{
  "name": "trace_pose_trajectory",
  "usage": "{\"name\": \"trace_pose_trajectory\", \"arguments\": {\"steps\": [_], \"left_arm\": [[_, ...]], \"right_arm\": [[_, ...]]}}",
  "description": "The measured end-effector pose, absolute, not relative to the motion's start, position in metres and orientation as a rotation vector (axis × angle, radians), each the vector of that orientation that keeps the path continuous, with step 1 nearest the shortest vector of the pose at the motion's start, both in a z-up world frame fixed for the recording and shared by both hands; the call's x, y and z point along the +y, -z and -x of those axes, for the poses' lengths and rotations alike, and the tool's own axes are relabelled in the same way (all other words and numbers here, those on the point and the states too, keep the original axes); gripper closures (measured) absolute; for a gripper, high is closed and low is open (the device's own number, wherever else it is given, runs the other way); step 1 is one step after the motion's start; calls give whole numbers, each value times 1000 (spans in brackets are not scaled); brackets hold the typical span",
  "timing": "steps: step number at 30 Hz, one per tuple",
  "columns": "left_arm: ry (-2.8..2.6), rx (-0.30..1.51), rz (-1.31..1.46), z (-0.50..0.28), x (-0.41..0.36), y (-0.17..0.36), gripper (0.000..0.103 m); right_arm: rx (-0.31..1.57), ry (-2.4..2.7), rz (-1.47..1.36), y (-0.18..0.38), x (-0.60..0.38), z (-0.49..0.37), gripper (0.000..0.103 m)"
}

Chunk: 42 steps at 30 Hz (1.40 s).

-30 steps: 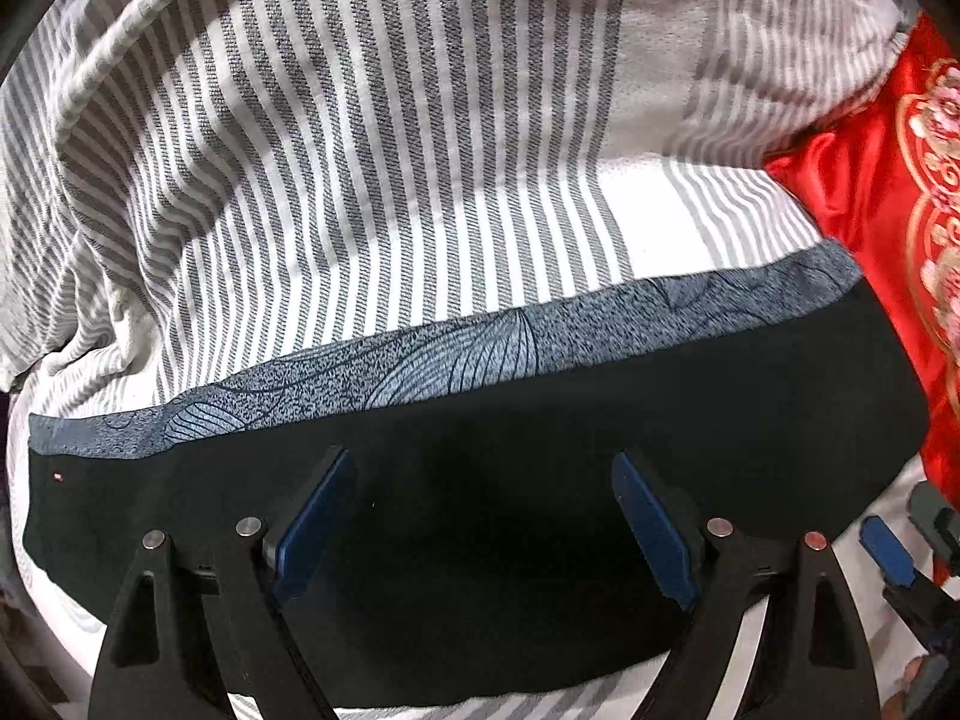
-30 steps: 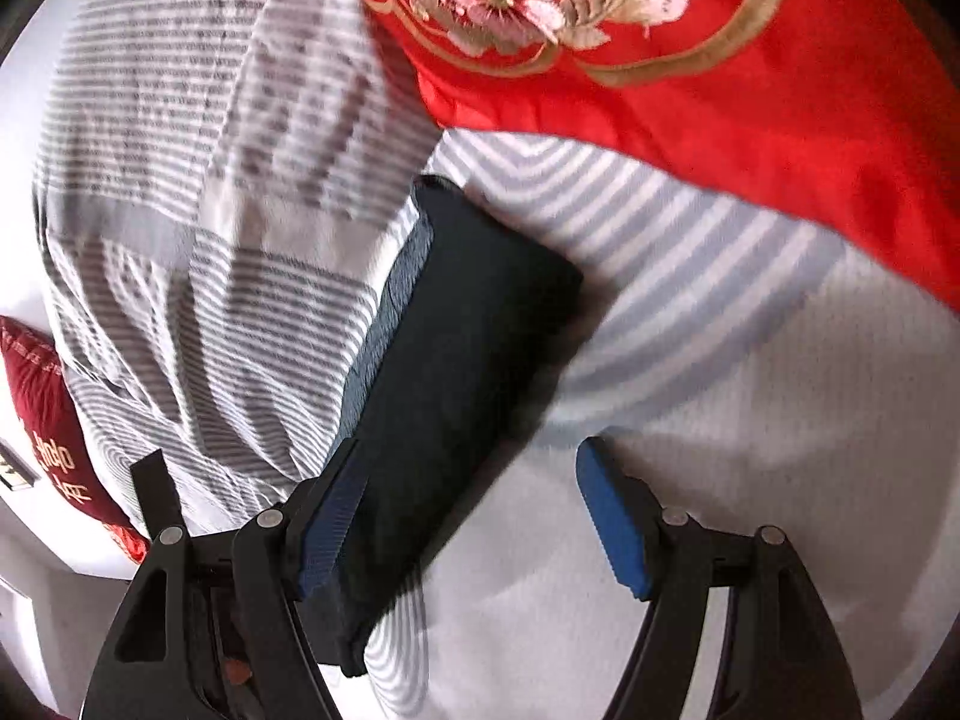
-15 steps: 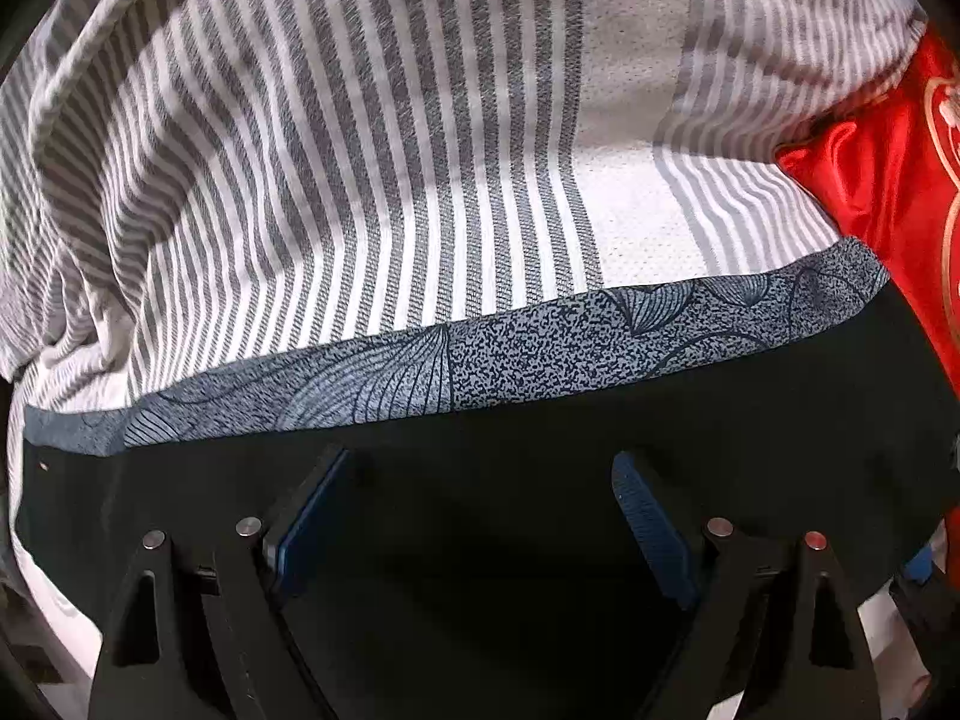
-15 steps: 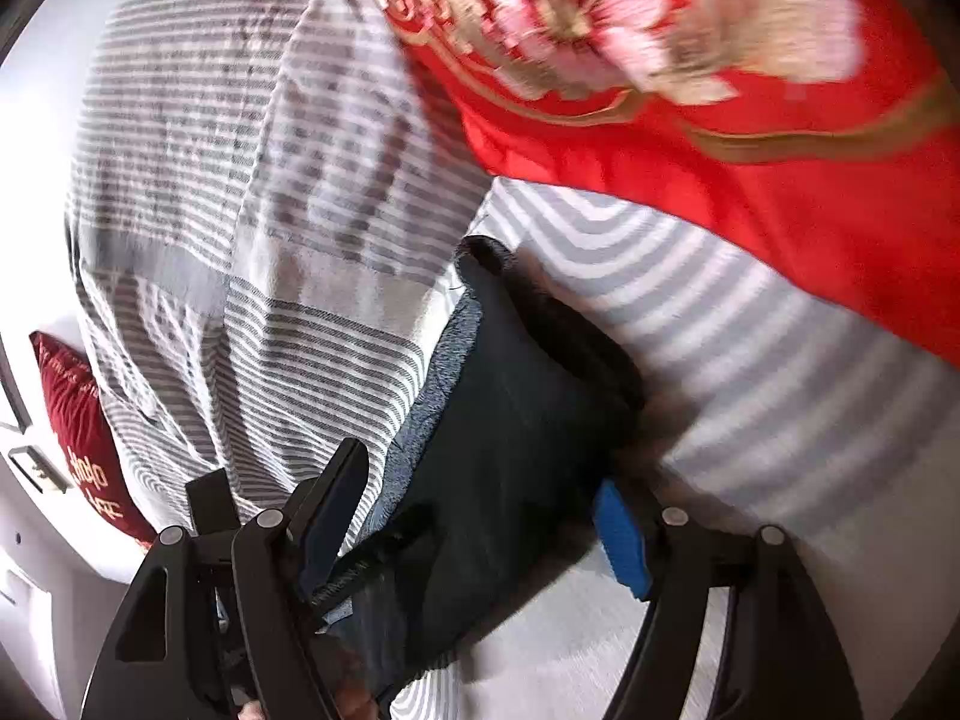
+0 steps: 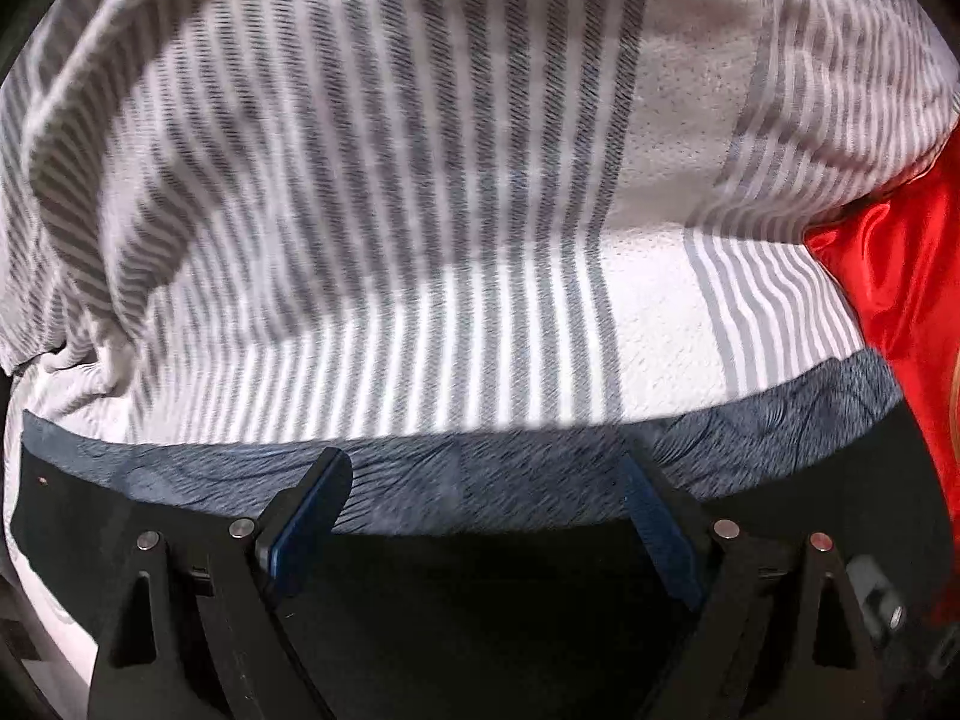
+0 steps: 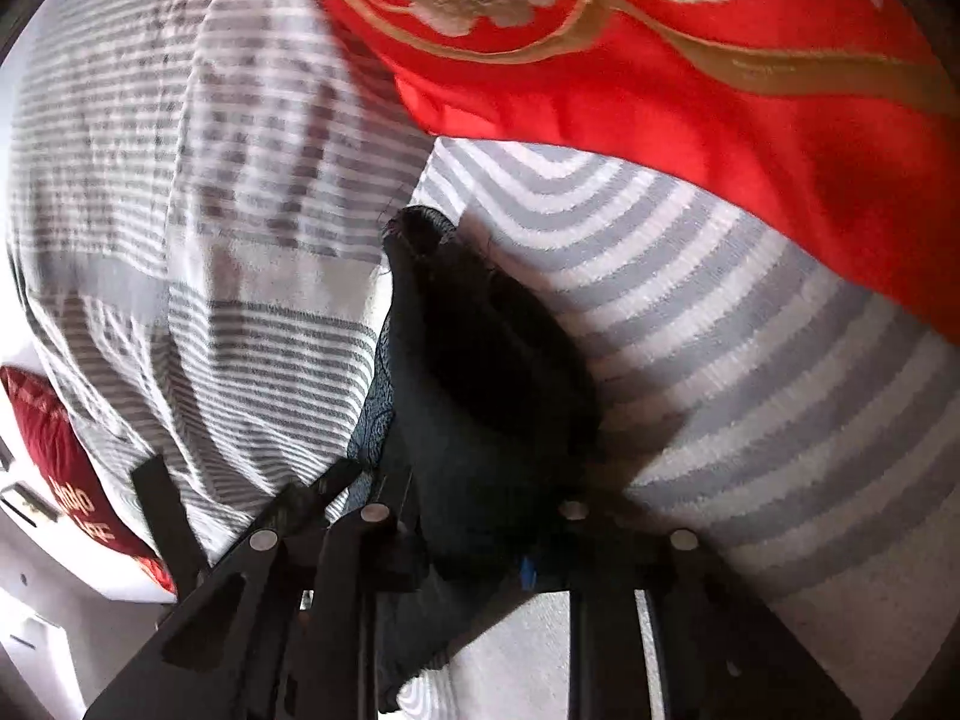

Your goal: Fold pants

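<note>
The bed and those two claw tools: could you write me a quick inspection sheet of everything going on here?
Surface: a bed with a grey-and-white striped cover, rumpled in places.
Job's things: dark pants, folded into a narrow bundle, a patterned grey band along one edge.
Clutter: red embroidered quilt beside the pants; a dark red cushion at the bed's edge.
Grippers: left gripper open, fingers spread over the pants; right gripper closed on the pants.
Cables: nothing seen.
Surroundings: pale wall or floor at the right wrist view's lower left, too blurred to say more.
</note>
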State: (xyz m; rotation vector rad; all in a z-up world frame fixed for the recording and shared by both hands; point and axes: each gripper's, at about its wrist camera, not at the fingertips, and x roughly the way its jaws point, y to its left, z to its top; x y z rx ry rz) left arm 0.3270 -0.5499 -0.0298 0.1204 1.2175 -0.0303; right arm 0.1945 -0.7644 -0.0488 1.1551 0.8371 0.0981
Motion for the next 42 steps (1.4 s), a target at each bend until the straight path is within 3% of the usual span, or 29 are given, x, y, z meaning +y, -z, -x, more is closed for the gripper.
{"name": "trace_pose_trajectory", "arguments": {"steps": [6, 13, 18, 24, 37, 42], "left_arm": [[27, 1166, -239, -321, -575, 50, 7], [29, 1161, -208, -310, -531, 23, 7], [-66, 1153, -247, -268, -480, 15, 7], [-221, 1206, -145, -256, -421, 20, 7], [-163, 1132, -207, -243, -438, 35, 7], [-112, 1181, -85, -253, -417, 32, 7]], "right_arm": [[848, -96, -1164, 52, -759, -197, 78], [848, -97, -1195, 53, -758, -198, 79], [816, -135, -1248, 47, -758, -194, 88], [797, -219, -1195, 15, -748, -196, 89], [761, -392, -1091, -65, -680, -208, 90], [786, -474, -1001, -90, -631, -217, 89]]}}
